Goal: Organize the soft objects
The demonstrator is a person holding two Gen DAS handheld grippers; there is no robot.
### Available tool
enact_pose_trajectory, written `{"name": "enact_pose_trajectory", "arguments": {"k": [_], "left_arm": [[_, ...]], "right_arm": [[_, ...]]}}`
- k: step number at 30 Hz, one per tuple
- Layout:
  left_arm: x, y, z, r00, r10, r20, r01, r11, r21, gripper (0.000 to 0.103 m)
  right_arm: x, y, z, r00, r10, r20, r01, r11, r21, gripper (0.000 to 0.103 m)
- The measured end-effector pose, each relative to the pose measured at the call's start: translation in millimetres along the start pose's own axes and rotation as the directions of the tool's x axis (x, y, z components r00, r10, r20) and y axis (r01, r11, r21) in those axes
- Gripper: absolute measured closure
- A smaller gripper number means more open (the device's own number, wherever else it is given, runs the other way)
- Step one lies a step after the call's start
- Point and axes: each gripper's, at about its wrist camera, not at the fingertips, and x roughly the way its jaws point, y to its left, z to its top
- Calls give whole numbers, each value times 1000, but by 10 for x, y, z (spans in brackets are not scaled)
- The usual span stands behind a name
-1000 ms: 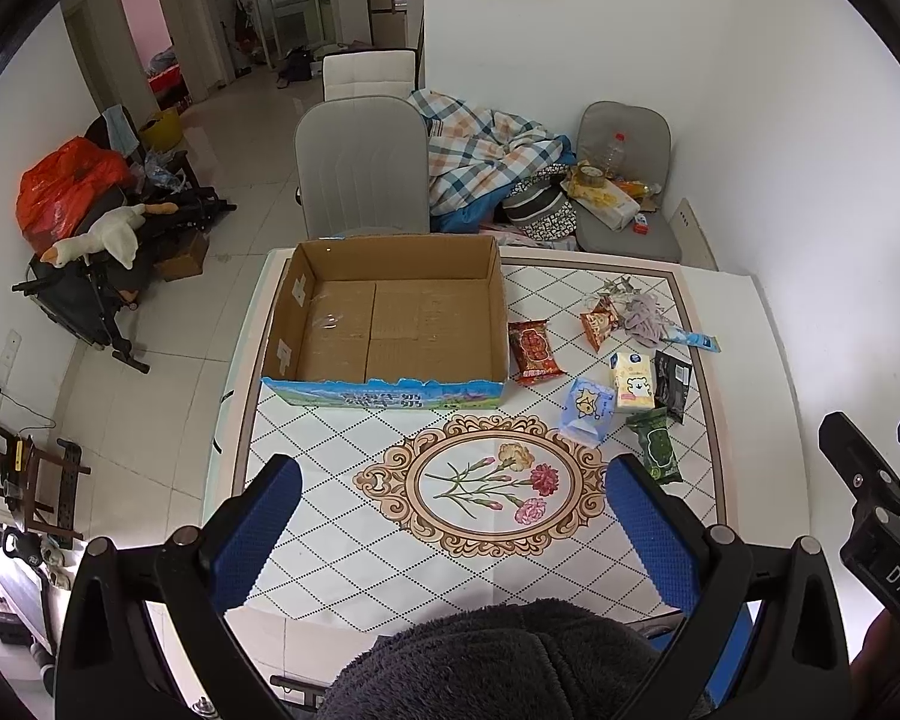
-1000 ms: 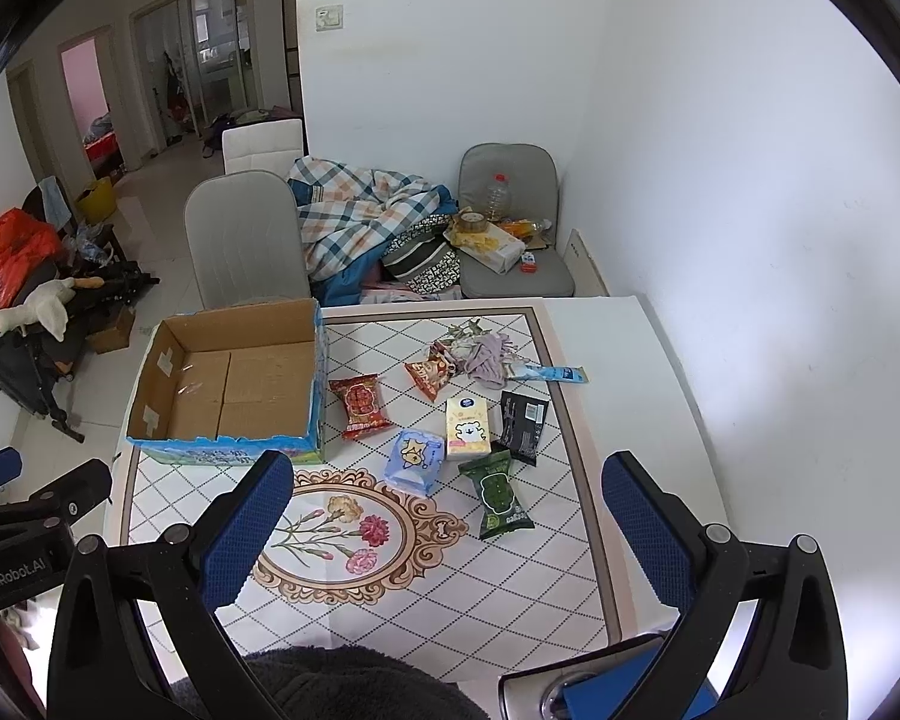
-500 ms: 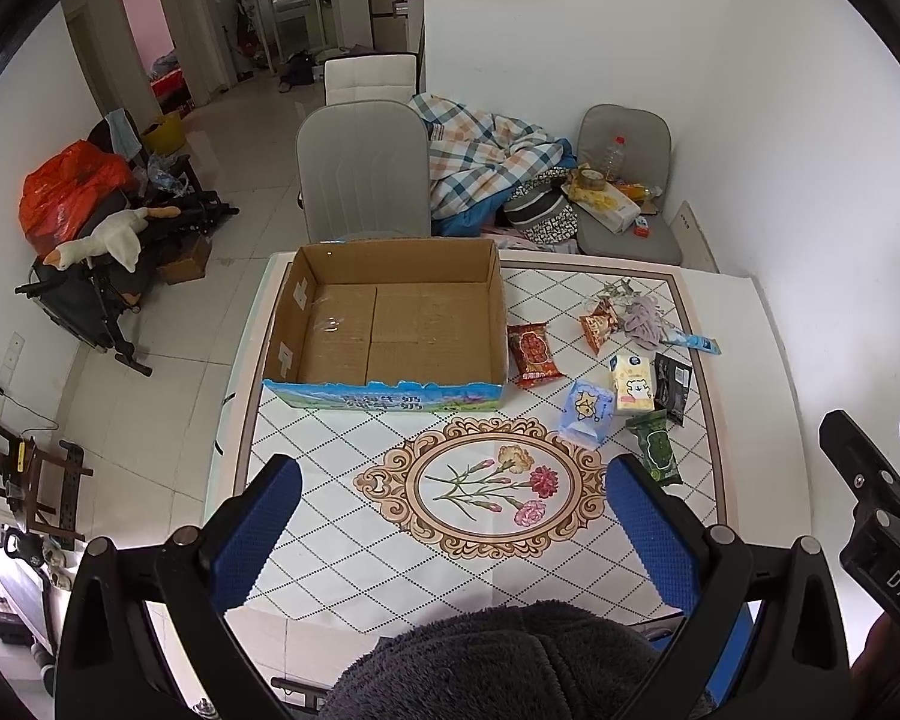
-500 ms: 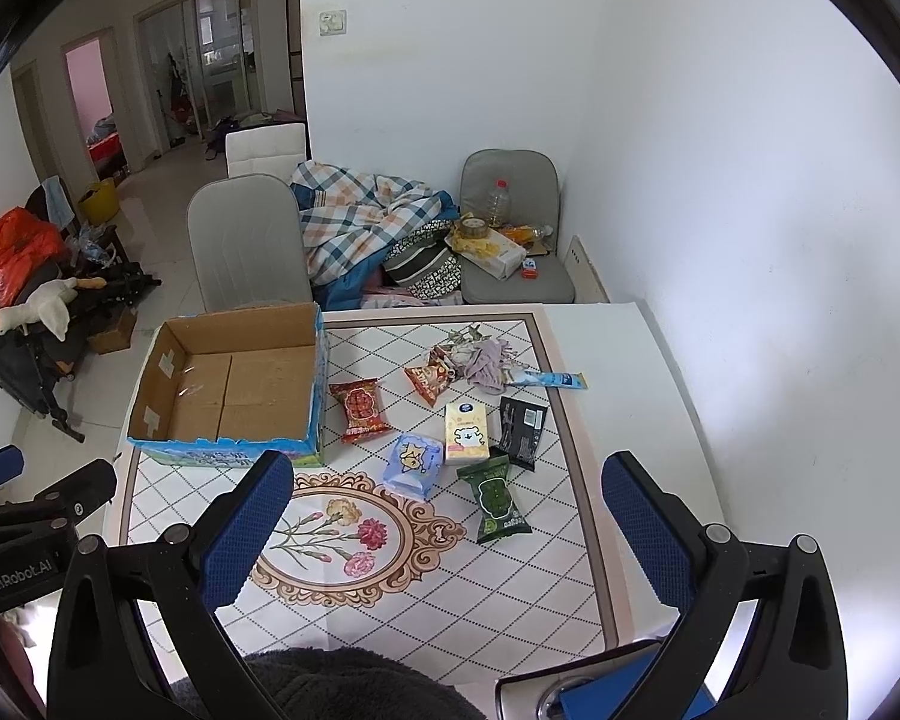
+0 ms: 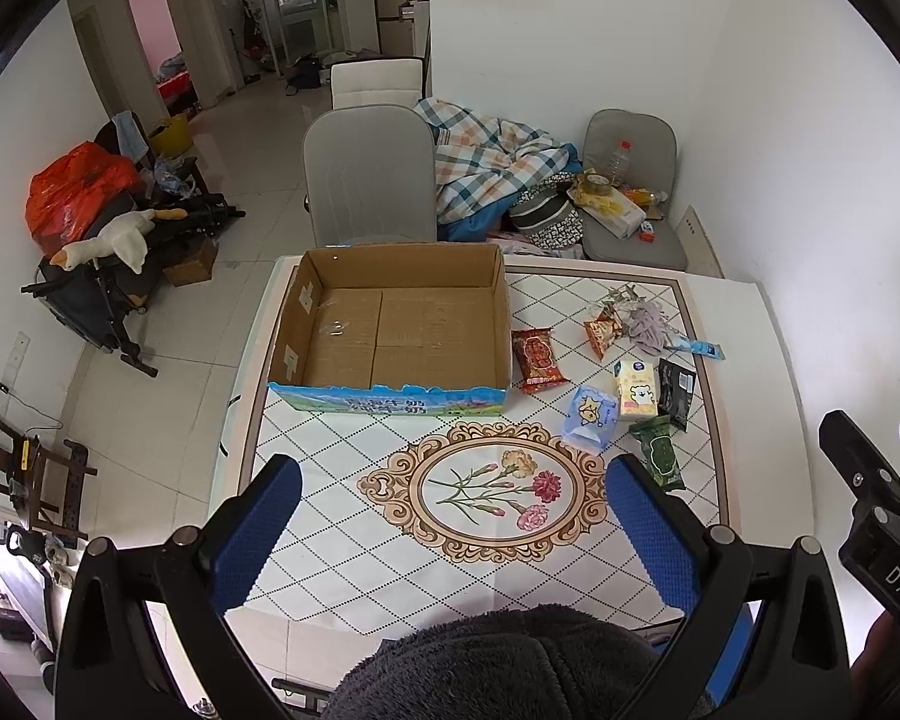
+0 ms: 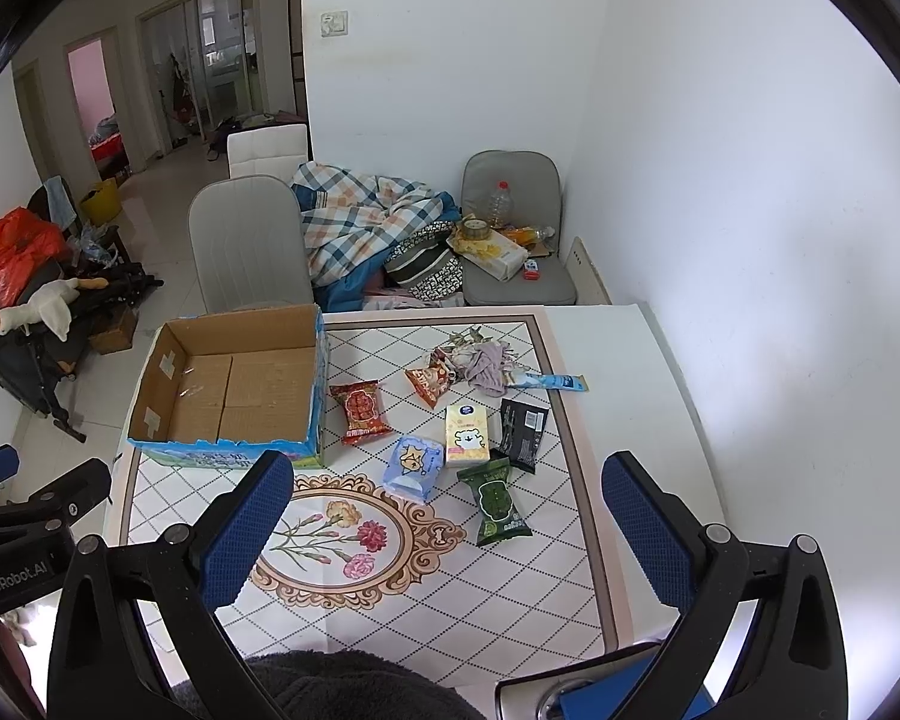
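An empty open cardboard box (image 5: 390,324) (image 6: 234,384) stands on the tiled table at the back left. To its right lie soft packs: a red snack pack (image 6: 360,411), an orange one (image 6: 429,383), a blue tissue pack (image 6: 413,468), a yellow tissue pack (image 6: 467,437), a black pack (image 6: 523,427), a green pack (image 6: 497,501), a crumpled lilac cloth (image 6: 489,363) and a blue tube (image 6: 555,382). My left gripper (image 5: 450,534) and right gripper (image 6: 444,528) are open and empty, held high above the table's near edge.
The table (image 6: 642,420) meets a white wall on the right. A grey chair (image 5: 369,180) stands behind the box, another chair (image 5: 630,192) holds clutter and a plaid blanket (image 5: 492,162). A dark fuzzy hat (image 5: 498,666) fills the bottom of both views.
Both grippers have drifted slightly back and up; the table looks a little farther away. Nothing on the table has moved.
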Motion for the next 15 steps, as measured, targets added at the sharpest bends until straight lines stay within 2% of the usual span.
{"name": "enact_pose_trajectory", "arguments": {"k": [15], "left_arm": [[-8, -6, 9, 1000, 5, 5, -5, 1000, -1, 0]], "right_arm": [[6, 14, -5, 1000, 4, -1, -4, 1000, 3, 0]]}}
